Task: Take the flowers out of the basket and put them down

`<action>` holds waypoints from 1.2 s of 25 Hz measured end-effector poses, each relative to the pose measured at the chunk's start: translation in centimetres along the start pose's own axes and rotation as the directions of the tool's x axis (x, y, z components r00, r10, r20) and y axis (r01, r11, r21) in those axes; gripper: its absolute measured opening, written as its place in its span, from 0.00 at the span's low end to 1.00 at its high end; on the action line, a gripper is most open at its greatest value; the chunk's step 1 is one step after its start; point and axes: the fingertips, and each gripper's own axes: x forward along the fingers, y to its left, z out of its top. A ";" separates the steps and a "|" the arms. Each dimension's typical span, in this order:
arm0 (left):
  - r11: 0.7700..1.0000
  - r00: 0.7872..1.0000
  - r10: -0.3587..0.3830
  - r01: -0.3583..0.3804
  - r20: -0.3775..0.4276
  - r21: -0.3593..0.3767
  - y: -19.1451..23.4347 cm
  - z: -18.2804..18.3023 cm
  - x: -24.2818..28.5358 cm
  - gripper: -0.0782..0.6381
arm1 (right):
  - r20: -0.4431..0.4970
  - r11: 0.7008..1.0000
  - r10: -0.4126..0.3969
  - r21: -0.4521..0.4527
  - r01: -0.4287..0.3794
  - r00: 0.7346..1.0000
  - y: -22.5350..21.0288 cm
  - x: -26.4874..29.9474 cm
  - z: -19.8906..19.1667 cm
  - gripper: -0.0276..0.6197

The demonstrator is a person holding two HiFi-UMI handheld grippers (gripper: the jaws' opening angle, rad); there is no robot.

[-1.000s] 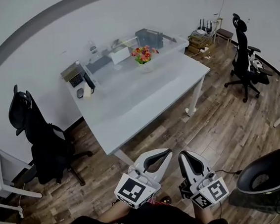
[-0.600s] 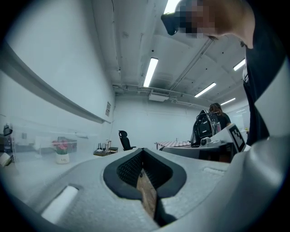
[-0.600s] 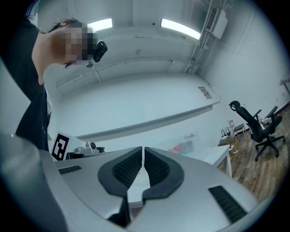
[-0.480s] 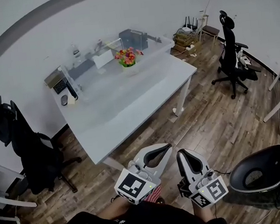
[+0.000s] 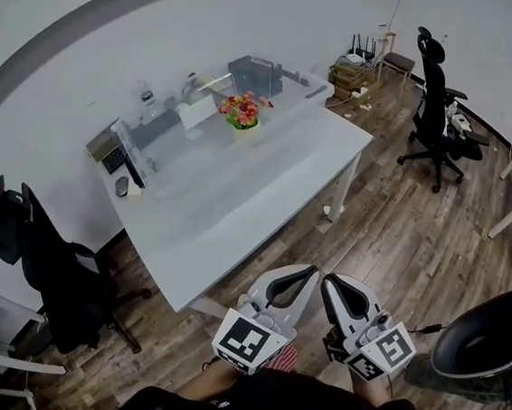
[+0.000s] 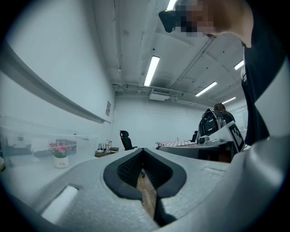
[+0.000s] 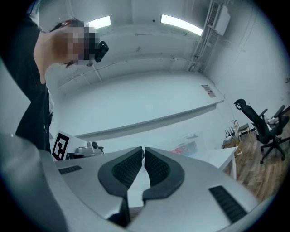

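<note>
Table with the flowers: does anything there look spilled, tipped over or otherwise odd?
Nothing stands out. The flowers stand upright near the far side of the table, and nothing looks spilled.

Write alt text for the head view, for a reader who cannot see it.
A left gripper and a right gripper, both shut and empty, are held side by side at the bottom, pointing toward a white table. Pink and orange flowers stand near its far edge, well away from both grippers.
</note>
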 end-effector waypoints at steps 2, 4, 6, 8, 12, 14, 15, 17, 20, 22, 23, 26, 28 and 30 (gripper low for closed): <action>1.000 1.000 0.000 0.000 -0.004 0.002 0.6 -0.1 0.5 0.12 | -0.002 1.000 0.006 -0.002 -0.006 1.000 -0.5 0.6 0.1 0.06; 1.000 1.000 0.002 -0.002 -0.006 -0.002 1.2 -0.2 1.2 0.12 | -0.003 1.000 0.009 -0.006 -0.009 1.000 -1.1 1.2 0.1 0.06; 1.000 1.000 0.002 -0.002 -0.004 -0.011 1.8 -0.5 1.9 0.12 | -0.007 1.000 0.009 -0.009 -0.009 1.000 -2.0 1.7 0.1 0.07; 1.000 1.000 -0.001 0.001 -0.005 -0.017 2.4 -0.6 2.8 0.12 | -0.012 1.000 0.005 -0.006 -0.005 1.000 -2.8 2.3 0.0 0.07; 1.000 1.000 -0.014 0.014 -0.010 -0.013 3.7 -0.3 4.1 0.12 | -0.017 1.000 -0.001 -0.013 0.001 1.000 -4.1 3.7 0.6 0.06; 1.000 1.000 -0.015 0.015 -0.004 -0.019 4.4 -0.1 4.6 0.12 | -0.015 1.000 -0.006 -0.015 0.006 1.000 -4.7 4.4 0.8 0.06; 1.000 1.000 -0.014 0.014 -0.002 -0.022 4.9 -0.1 4.9 0.12 | -0.016 1.000 -0.008 -0.015 0.008 1.000 -5.0 4.8 0.8 0.06; 1.000 1.000 -0.014 0.014 -0.001 -0.019 5.8 -0.1 5.4 0.12 | -0.017 1.000 -0.010 -0.019 0.010 1.000 -5.6 5.6 0.9 0.06; 1.000 1.000 -0.013 0.013 0.009 -0.014 7.2 0.4 6.4 0.12 | -0.019 0.999 -0.011 -0.030 0.011 1.000 -6.6 6.8 1.3 0.06; 1.000 1.000 -0.013 0.013 0.019 -0.015 8.0 0.8 6.8 0.12 | -0.022 0.999 -0.008 -0.036 0.007 1.000 -7.0 7.7 1.4 0.07; 1.000 1.000 -0.011 0.011 0.024 -0.016 8.5 0.9 7.0 0.12 | -0.024 0.999 -0.004 -0.040 0.003 1.000 -7.1 8.2 1.5 0.07; 1.000 0.999 0.003 -0.002 0.034 -0.012 10.2 1.3 7.1 0.12 | -0.025 0.999 0.018 -0.048 -0.020 1.000 -7.3 10.1 1.6 0.06; 1.000 0.999 0.012 -0.012 0.038 -0.006 11.4 1.4 7.0 0.12 | -0.023 0.998 0.034 -0.050 -0.035 0.999 -7.3 11.5 1.5 0.06; 1.000 0.999 0.024 -0.024 0.046 -0.013 12.6 1.3 7.1 0.12 | -0.022 0.998 0.046 -0.046 -0.047 0.999 -7.5 12.7 1.3 0.07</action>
